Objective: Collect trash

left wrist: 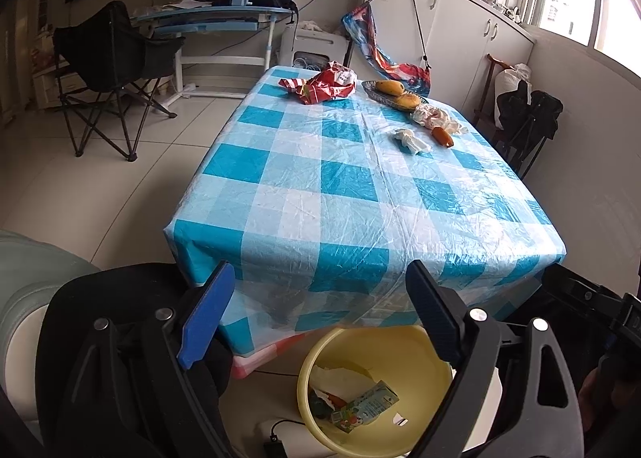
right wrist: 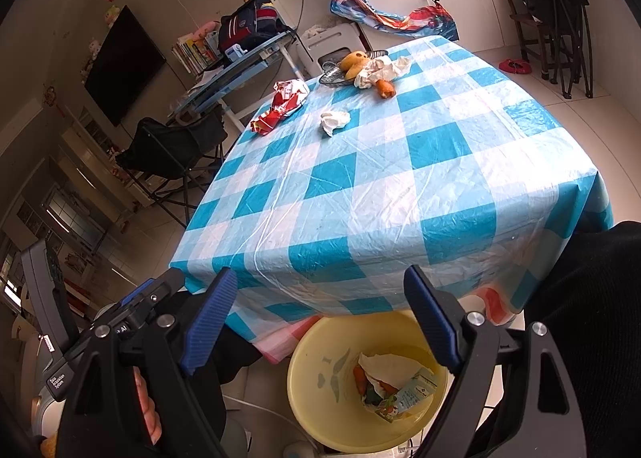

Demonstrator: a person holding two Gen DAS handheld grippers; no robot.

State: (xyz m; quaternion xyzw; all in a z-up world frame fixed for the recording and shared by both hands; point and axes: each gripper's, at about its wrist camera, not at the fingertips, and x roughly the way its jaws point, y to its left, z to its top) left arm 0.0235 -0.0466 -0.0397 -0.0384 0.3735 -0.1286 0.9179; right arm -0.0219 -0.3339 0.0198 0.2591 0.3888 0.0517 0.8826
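Both my grippers hang just off the near edge of the table (left wrist: 360, 193), tilted down, so the edge of the blue-and-white checked cloth runs across between each pair of fingers. Below that edge, the yellow bin (left wrist: 320, 354) sits on the floor under my fingertips; it holds crumpled paper (right wrist: 380, 364), a small carton (right wrist: 412, 392) and something orange.

The left gripper (left wrist: 320, 297) has its fingers spread wide with nothing between them. The right gripper (right wrist: 316, 297) is spread just as wide and also empty. From the right wrist I see the left gripper low to the left of my fingers, with the hand (right wrist: 146, 414) wrapped on its handle.

Ahead of the fingers, most of the tabletop is bare cloth. The remaining trash lies well beyond, at the far end: a red wrapper (left wrist: 326, 86), a white tissue wad (left wrist: 410, 139), a bigger crumpled paper (left wrist: 434, 117) beside a carrot piece (left wrist: 442, 136), and a fruit basket (left wrist: 390, 94).
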